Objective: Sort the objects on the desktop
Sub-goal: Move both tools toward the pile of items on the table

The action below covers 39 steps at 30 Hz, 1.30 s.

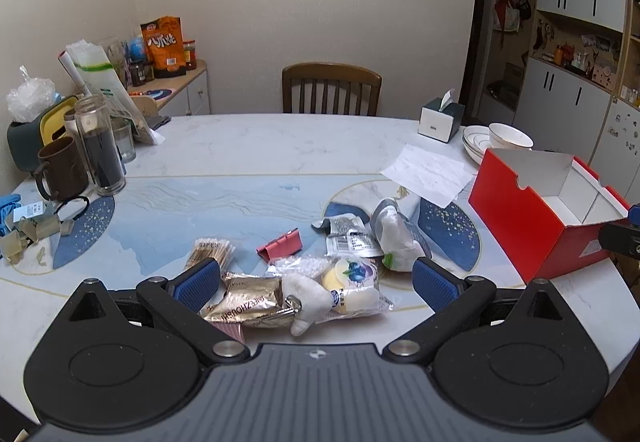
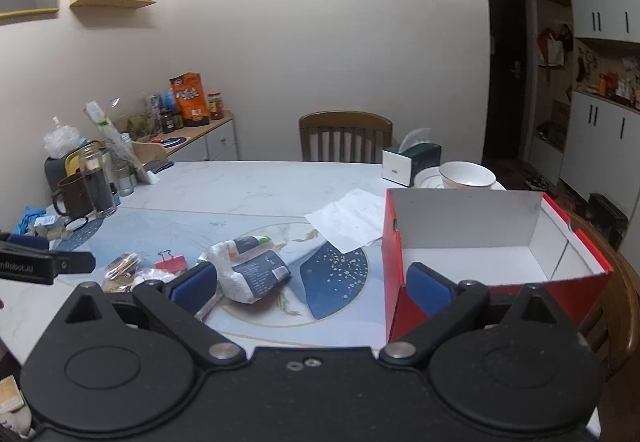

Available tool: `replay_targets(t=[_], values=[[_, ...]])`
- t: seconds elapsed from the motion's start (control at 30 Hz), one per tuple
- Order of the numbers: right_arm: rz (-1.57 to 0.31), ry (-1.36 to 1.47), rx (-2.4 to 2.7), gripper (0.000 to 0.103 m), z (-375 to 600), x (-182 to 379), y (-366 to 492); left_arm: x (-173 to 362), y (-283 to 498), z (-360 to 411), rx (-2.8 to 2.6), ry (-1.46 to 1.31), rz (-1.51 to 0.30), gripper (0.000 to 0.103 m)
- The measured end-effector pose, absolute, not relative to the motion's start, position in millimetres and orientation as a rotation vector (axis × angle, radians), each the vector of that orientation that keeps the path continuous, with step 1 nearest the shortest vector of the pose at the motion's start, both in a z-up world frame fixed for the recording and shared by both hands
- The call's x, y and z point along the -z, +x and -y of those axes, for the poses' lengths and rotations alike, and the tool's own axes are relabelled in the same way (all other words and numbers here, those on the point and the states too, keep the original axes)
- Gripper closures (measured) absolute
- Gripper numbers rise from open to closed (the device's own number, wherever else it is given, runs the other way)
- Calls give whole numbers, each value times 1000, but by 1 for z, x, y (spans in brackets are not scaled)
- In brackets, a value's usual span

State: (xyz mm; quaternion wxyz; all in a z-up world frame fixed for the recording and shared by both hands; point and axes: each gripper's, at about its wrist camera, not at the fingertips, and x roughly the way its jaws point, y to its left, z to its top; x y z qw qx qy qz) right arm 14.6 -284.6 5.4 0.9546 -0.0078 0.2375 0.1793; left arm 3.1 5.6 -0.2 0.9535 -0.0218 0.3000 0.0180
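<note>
Between the jaws of the left gripper [image 1: 316,284], which stand spread and grip nothing, lies a loose heap on the worktop [image 1: 248,146]: a gold foil packet [image 1: 244,302], a white plush toy [image 1: 310,300] and a clear-wrapped blueberry snack [image 1: 354,276], all touching one another. Just beyond the left jaw sits a bundle of cotton swabs [image 1: 212,248]; ahead of the gap lies a red binder clip [image 1: 282,245]. Beyond the right jaw rests a crumpled grey-and-white pouch [image 1: 394,232]. Far to the right of the jaws stands the open red box [image 1: 524,218].

The right gripper [image 2: 310,288] is likewise spread and grips nothing. The pouch [image 2: 252,268] lies just ahead of its left jaw. Its right jaw overlaps the near corner of the box [image 2: 394,254]; contact cannot be determined. A sheet of paper [image 2: 352,220] lies beyond the gap, touching the box.
</note>
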Motion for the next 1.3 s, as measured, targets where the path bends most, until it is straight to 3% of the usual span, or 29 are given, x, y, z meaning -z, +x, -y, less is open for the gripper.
replay_targets(t=[0.53,1.3], values=[[-497,-28,-402,3,267,-3,37,12,18,-17,-19,-4,-626,0],[-576,-55,-313,3,172,20,108,58,119,-116,21,13,-734,1]])
